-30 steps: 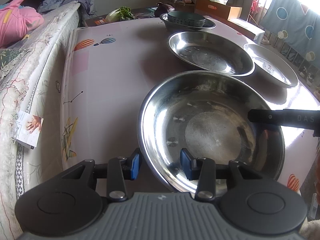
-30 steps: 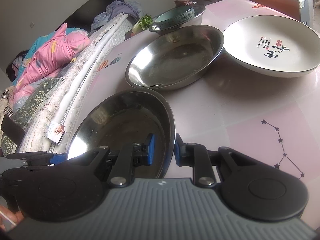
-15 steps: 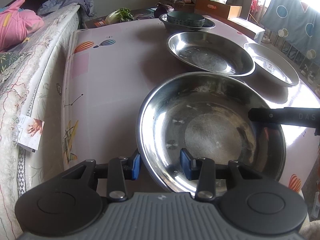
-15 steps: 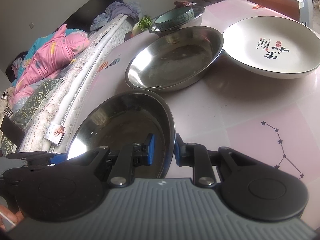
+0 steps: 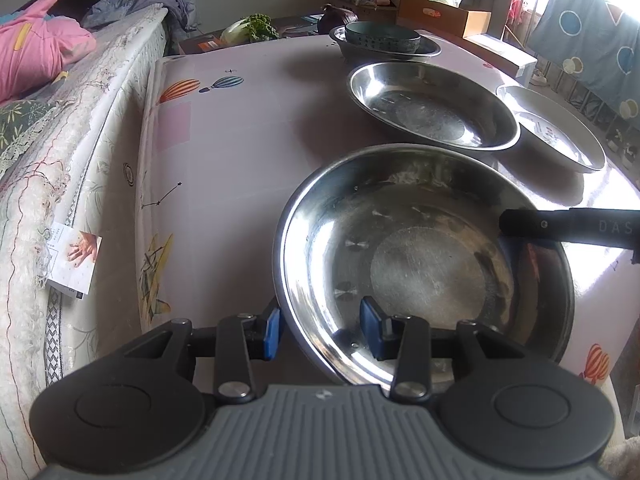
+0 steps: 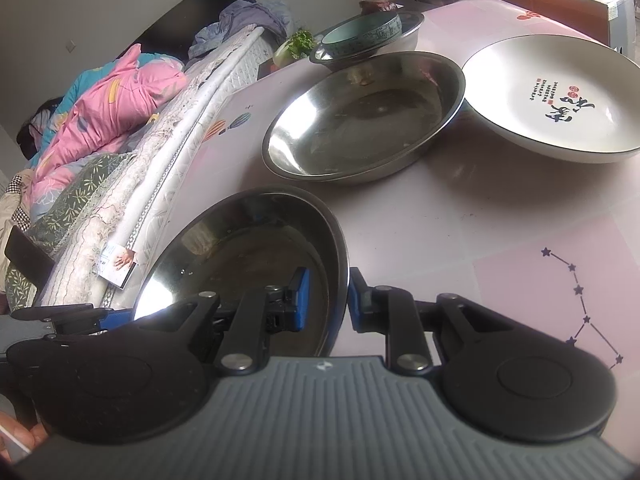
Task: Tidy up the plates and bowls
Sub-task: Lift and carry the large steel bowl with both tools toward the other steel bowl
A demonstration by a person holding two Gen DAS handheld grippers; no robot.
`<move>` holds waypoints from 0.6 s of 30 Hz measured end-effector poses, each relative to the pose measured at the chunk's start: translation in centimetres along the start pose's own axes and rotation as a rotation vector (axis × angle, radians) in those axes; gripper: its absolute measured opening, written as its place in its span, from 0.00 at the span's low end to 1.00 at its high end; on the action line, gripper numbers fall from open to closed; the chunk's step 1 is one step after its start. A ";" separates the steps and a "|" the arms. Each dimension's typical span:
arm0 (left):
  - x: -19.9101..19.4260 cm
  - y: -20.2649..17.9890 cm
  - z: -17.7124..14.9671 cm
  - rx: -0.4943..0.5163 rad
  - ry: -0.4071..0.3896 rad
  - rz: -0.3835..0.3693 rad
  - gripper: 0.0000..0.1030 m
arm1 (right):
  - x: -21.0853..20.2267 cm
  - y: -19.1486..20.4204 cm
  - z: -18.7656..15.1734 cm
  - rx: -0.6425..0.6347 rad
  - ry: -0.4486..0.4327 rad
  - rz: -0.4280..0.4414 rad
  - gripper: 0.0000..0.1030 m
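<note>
A wide steel plate (image 5: pixel 424 264) hangs slightly tilted over the near edge of the pink table (image 5: pixel 240 140), gripped from two sides. My left gripper (image 5: pixel 322 332) is shut on its near left rim, one blue pad outside and one inside. My right gripper (image 6: pixel 326 300) is shut on the opposite rim of the same steel plate (image 6: pixel 240 256); one of its black fingers (image 5: pixel 560 224) shows in the left wrist view. Beyond lie a second steel plate (image 5: pixel 432 104), a white printed plate (image 6: pixel 560 96) and a teal bowl (image 6: pixel 364 34) nested in a steel bowl.
A bed with a pink quilt (image 6: pixel 108 112) runs along the table's left side, and a small card (image 5: pixel 74 260) hangs on the mattress edge. Greens (image 5: pixel 256 28) and cardboard boxes (image 5: pixel 444 16) lie past the far end. A blue curtain (image 5: pixel 592 44) hangs on the right.
</note>
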State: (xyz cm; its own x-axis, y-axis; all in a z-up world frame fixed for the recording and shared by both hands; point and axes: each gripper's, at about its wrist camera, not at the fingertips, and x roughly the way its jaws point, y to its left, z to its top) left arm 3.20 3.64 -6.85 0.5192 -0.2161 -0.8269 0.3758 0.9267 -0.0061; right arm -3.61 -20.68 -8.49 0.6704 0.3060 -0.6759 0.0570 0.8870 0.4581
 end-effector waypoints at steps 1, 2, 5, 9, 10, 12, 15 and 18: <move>0.1 0.0 0.0 0.001 0.000 0.000 0.41 | -0.1 0.0 0.0 -0.005 -0.004 -0.005 0.19; 0.1 -0.1 0.0 0.004 -0.001 0.004 0.41 | -0.1 0.1 0.1 -0.011 -0.007 -0.010 0.19; 0.2 -0.3 0.1 0.012 -0.003 0.014 0.41 | -0.3 0.1 0.1 -0.025 -0.016 -0.020 0.19; 0.3 -0.3 0.2 0.009 -0.002 0.017 0.41 | -0.1 0.4 0.1 -0.039 -0.018 -0.026 0.19; 0.3 -0.3 0.2 0.008 -0.002 0.017 0.41 | -0.1 0.4 0.1 -0.044 -0.018 -0.028 0.19; 0.3 -0.3 0.2 0.007 -0.004 0.021 0.41 | -0.1 0.5 0.1 -0.047 -0.019 -0.029 0.19; 0.3 -0.5 0.2 0.009 -0.005 0.026 0.41 | -0.1 0.6 0.1 -0.051 -0.019 -0.032 0.19; 0.2 -0.5 0.1 0.010 -0.006 0.029 0.41 | 0.0 0.6 0.0 -0.055 -0.020 -0.034 0.19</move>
State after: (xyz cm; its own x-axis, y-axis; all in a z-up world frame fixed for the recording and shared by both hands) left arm 3.21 3.07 -6.94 0.5345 -0.1905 -0.8235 0.3676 0.9297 0.0236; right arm -3.59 -20.16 -8.16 0.6838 0.2690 -0.6783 0.0395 0.9146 0.4025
